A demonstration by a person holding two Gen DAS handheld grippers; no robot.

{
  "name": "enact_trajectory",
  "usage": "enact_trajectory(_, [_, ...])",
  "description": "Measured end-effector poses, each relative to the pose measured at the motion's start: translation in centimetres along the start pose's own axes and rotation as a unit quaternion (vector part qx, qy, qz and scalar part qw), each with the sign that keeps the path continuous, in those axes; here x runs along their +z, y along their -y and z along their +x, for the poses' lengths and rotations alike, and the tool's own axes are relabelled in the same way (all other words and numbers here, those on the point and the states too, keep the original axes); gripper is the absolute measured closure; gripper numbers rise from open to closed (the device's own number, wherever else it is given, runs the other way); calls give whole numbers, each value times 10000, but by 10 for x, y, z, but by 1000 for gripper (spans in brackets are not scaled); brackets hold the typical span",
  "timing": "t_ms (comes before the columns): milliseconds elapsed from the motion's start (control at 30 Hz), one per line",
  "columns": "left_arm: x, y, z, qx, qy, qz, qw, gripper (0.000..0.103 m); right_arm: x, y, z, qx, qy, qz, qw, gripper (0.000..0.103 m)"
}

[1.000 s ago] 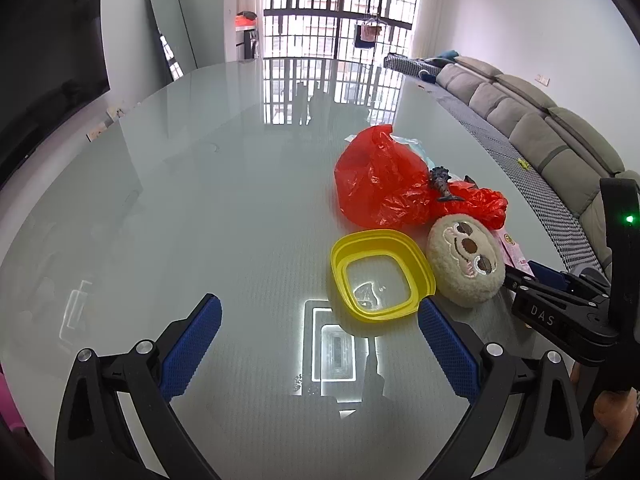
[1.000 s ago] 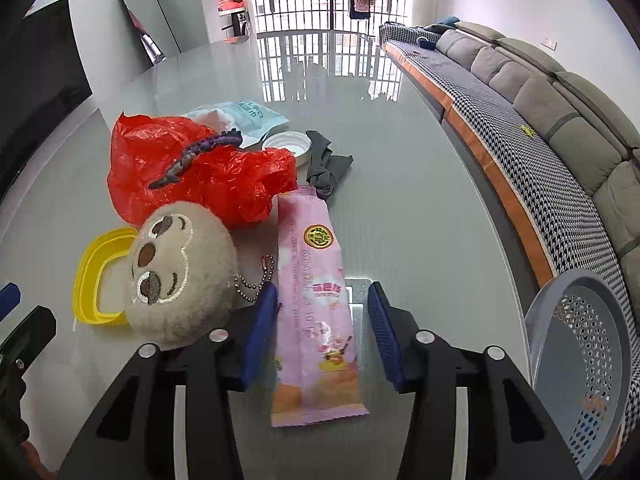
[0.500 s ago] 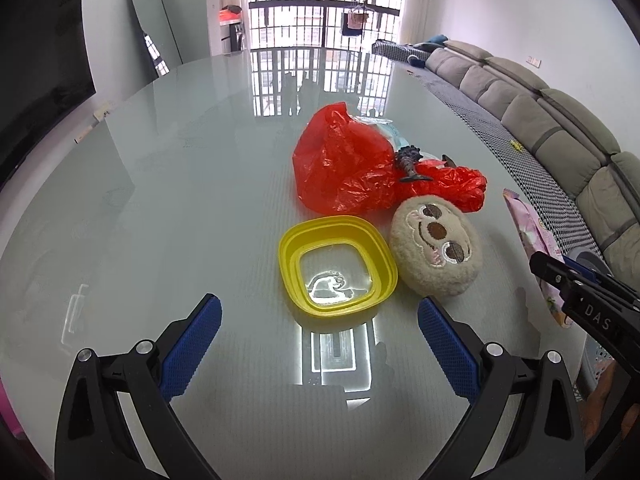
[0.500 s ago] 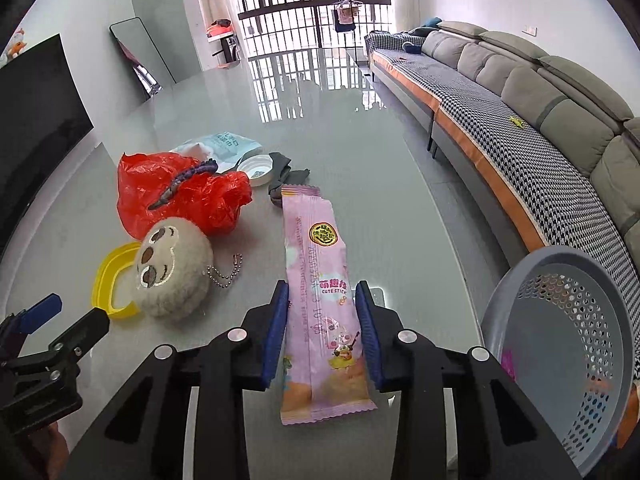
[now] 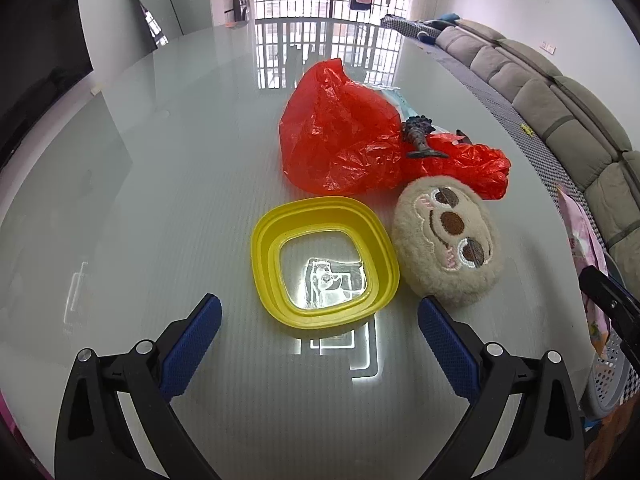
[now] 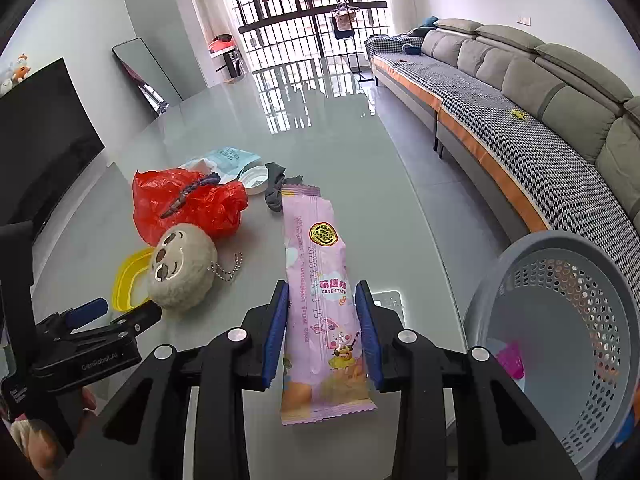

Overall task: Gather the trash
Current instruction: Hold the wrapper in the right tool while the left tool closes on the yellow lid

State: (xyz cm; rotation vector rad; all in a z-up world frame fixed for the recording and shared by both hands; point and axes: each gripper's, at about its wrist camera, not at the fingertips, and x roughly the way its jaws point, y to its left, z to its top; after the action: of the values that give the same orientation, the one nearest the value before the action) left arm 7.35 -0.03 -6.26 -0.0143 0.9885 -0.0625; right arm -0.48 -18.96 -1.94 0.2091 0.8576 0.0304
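Gleaming glass table [image 5: 160,184], sofa [image 6: 540,92] nearby

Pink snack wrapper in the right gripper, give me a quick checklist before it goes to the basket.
1. Right gripper closed on the pink snack wrapper: ok.
2. Wrapper lifted off the glass table: ok, judging by its tilt.
3. Grey mesh basket open and right of the gripper: ok.
4. Room left in the basket: ok, only a small pink item inside.
5. Left gripper open and out of the path: ok.
6. Grip firmness: cannot tell.
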Motion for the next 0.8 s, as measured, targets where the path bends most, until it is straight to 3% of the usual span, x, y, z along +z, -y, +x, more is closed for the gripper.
enact_trajectory(267, [10, -5, 13, 263, -91, -128, 9995, 6, 0, 4, -1, 51, -2, 69, 10000, 70])
enact_trajectory(500, [12, -9, 14, 233, -35, -173, 9996, 8, -2, 4, -5, 97, 1, 85, 9999, 70])
enact_trajectory(667, [11, -6, 7, 145, 64, -75, 9998, 29, -3, 3, -7, 137, 8, 84, 9999, 70])
enact_trajectory(800, [6, -8, 1, -20, 110, -73, 9999, 32, -4, -1, -6, 62, -85, 35, 9999, 70])
